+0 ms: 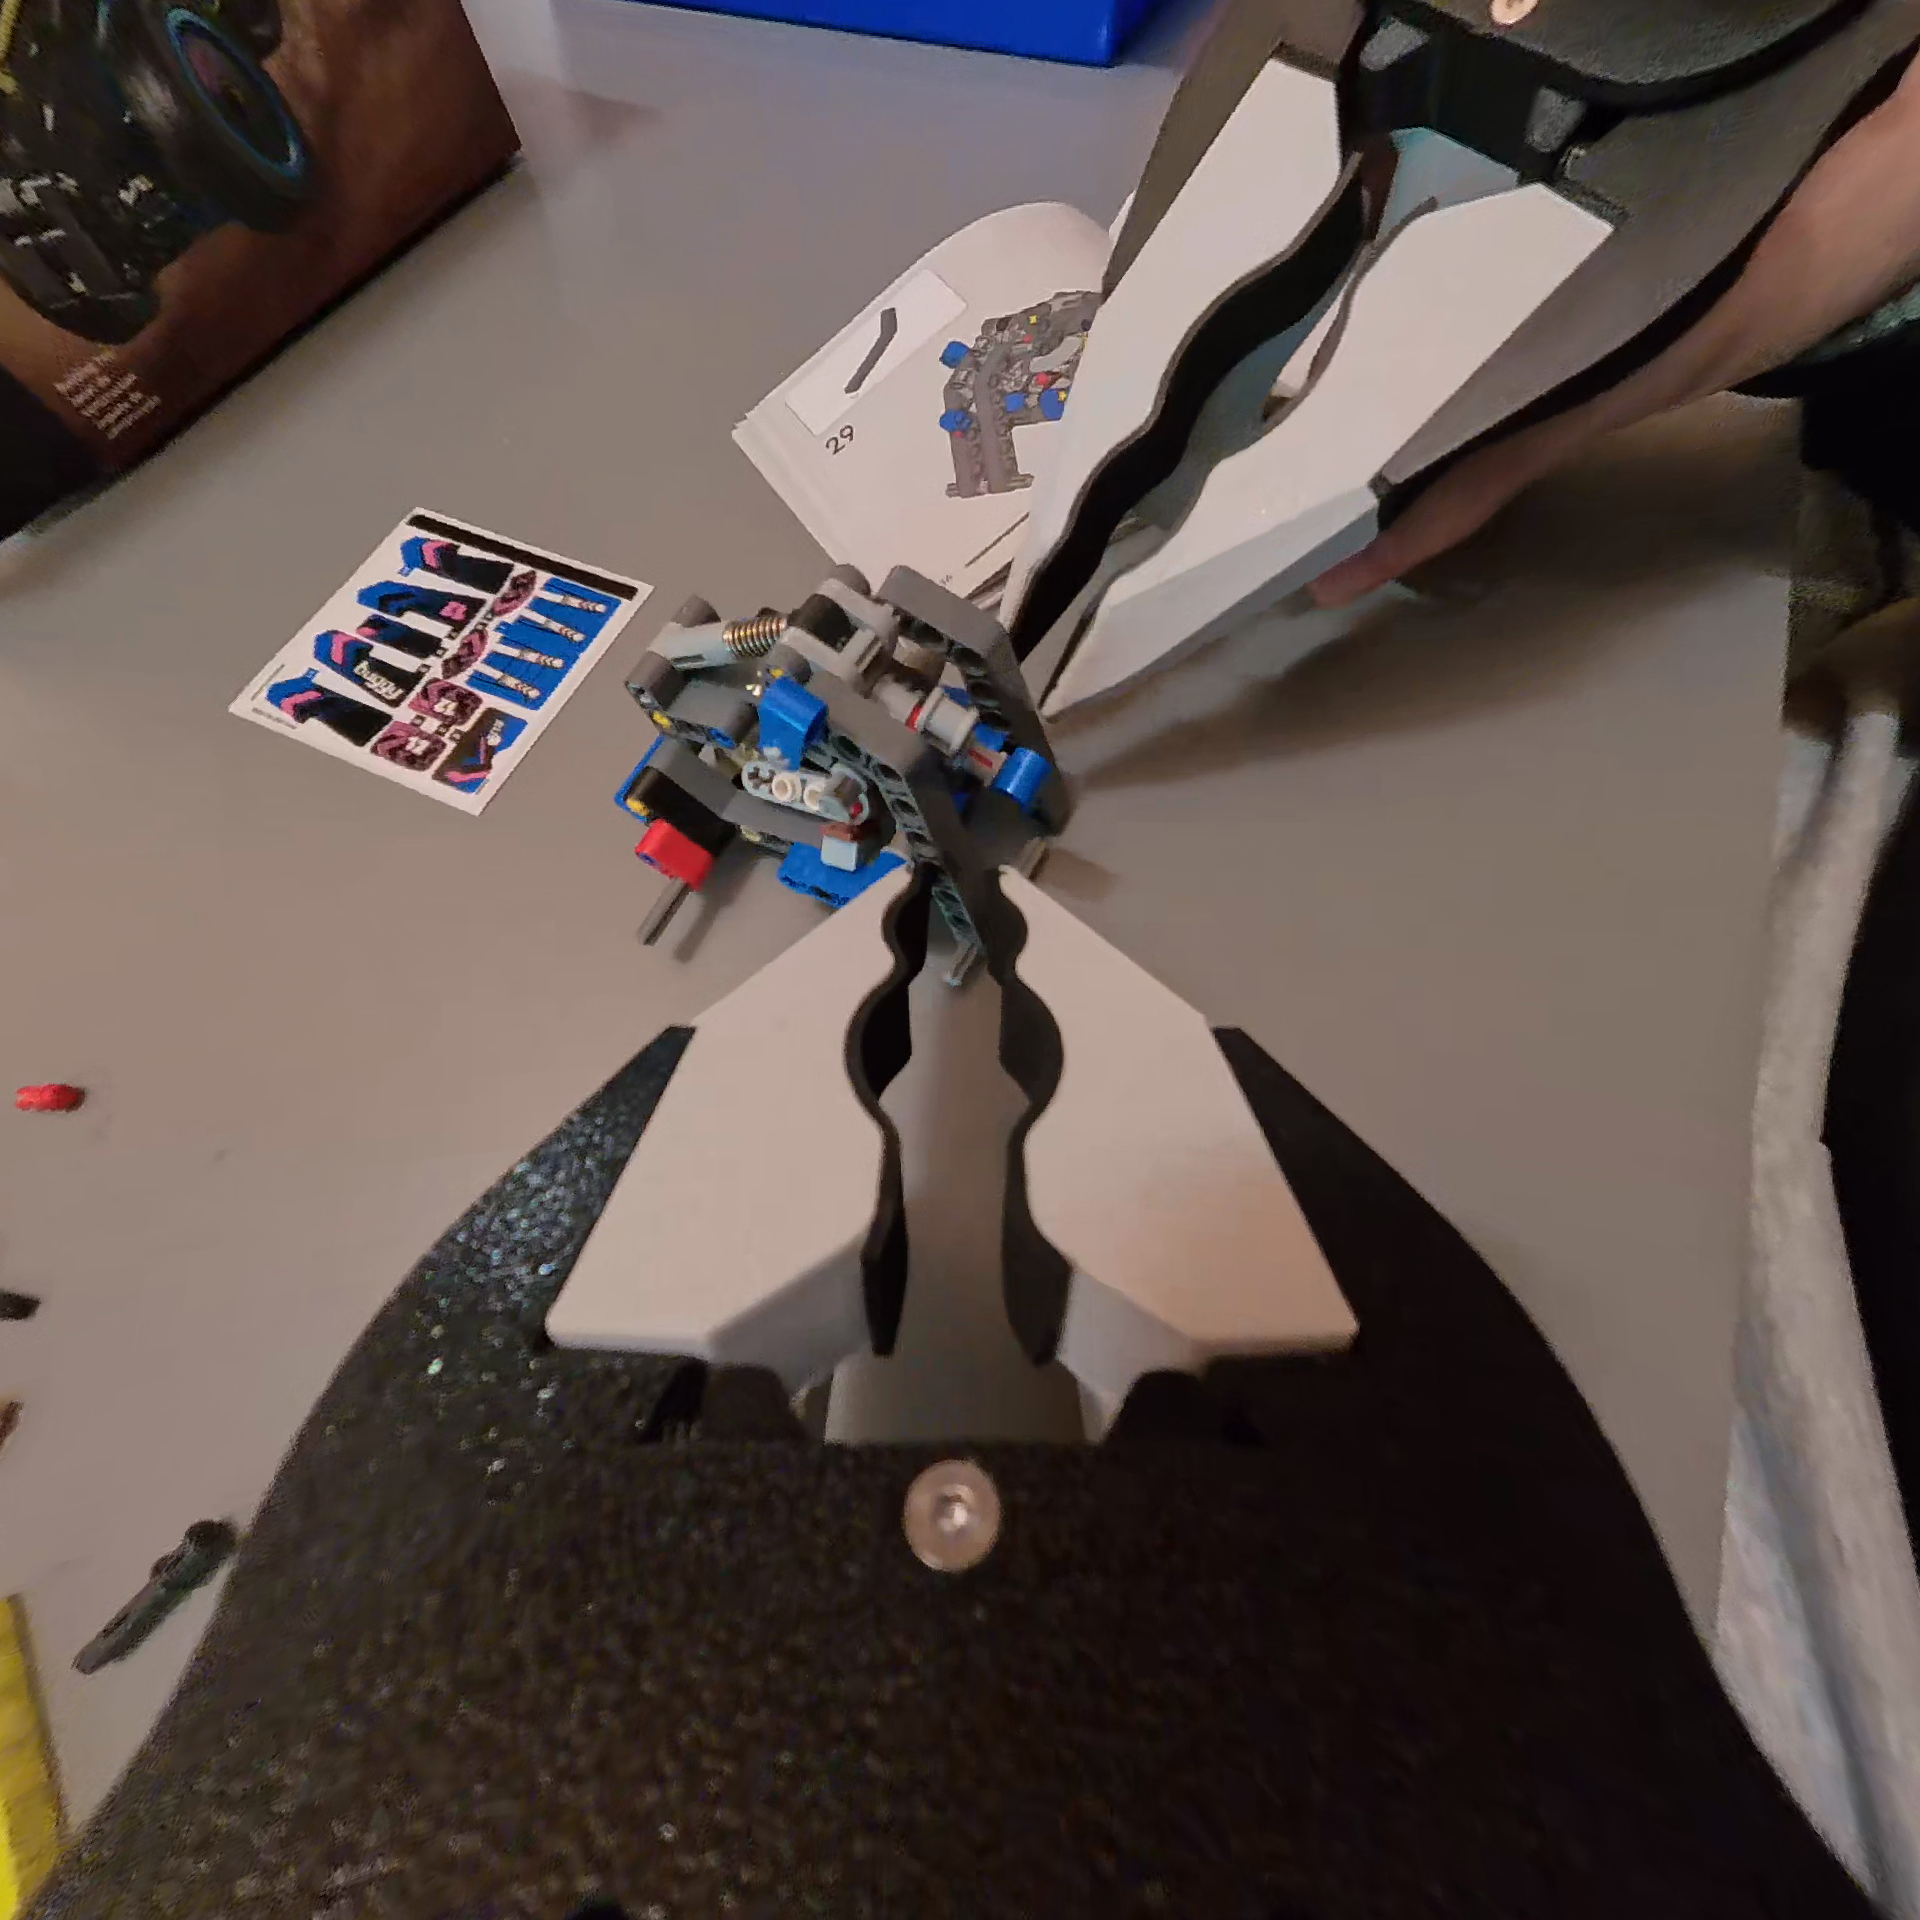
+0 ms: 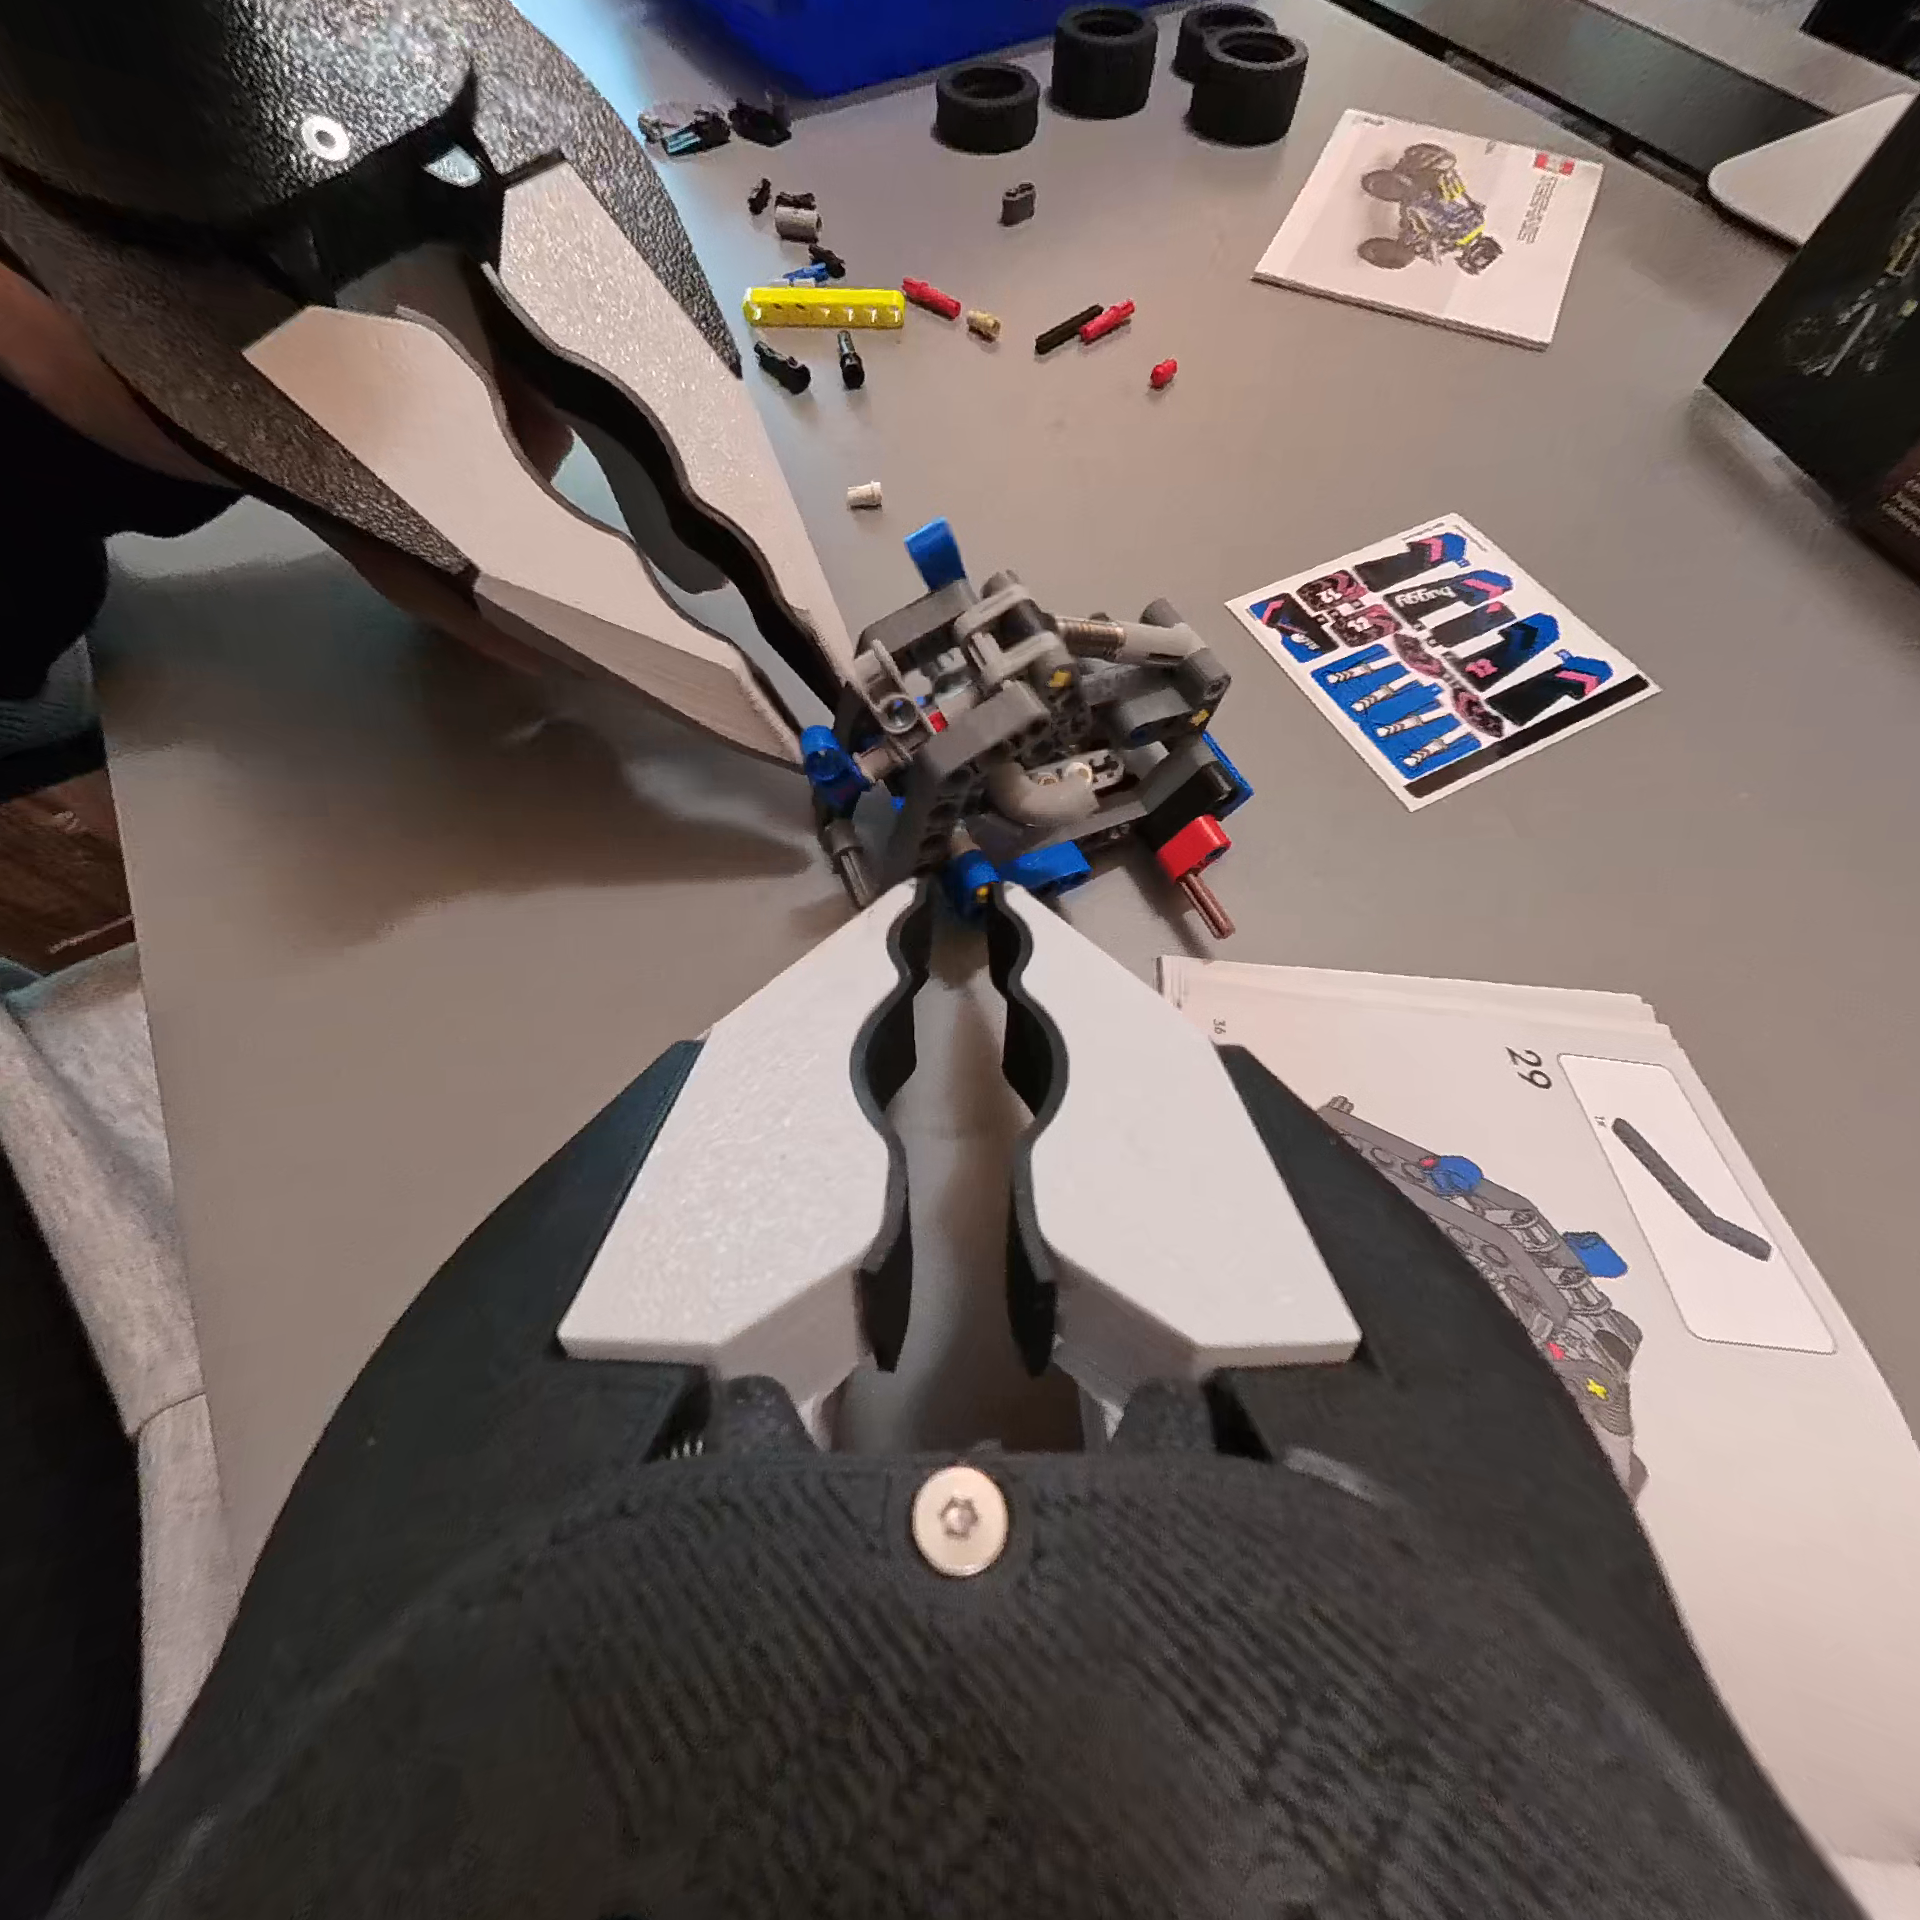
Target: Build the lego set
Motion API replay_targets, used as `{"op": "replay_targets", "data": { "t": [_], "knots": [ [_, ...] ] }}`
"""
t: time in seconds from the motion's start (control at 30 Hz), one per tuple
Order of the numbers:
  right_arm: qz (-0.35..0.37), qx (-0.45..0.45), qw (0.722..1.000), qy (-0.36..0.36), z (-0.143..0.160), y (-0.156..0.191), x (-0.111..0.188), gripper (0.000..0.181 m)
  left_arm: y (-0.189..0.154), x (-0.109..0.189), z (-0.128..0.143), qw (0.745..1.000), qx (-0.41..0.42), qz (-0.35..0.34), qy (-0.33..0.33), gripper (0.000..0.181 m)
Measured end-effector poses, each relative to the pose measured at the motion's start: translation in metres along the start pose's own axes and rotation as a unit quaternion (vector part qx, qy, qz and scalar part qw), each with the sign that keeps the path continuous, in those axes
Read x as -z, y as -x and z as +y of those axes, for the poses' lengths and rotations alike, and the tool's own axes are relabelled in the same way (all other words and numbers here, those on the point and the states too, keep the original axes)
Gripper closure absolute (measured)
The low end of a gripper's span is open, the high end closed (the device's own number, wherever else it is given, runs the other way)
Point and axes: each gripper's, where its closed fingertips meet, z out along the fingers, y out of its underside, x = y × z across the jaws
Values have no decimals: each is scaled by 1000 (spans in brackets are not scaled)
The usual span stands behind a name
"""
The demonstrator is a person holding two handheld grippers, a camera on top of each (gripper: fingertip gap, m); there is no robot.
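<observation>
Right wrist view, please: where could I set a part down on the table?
Bare table lies between the sticker sheet and the loose pins. It is crowded around the lego assembly, where both grippers meet.

The right gripper pinches a blue connector on the near edge of the grey-and-blue lego chassis, while the left gripper meets its far-left side. A sticker sheet, four black tyres and loose pins lie beyond on the grey table.
</observation>
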Motion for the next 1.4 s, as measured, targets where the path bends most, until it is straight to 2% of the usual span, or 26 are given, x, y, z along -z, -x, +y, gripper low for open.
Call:
{"op": "replay_targets", "data": {
  "t": [0.7,1.1,1.27,1.4],
  "knots": [
    [33,16,999,14,3,-12,-3,179,5,-6,-2,1000,2,-31,-7,180],
    [25,9,1000,-16,-5,-17,6,165,5,-4,-2,1000,-9,-24,-10,175],
    [11,-14,998,-66,-23,-11,8,165,13,3,-10,998,12,-32,-47,176],
    [23,2,998,-63,-25,-8,0,167,18,6,-23,994,41,-48,-88,175]
  ]
}}
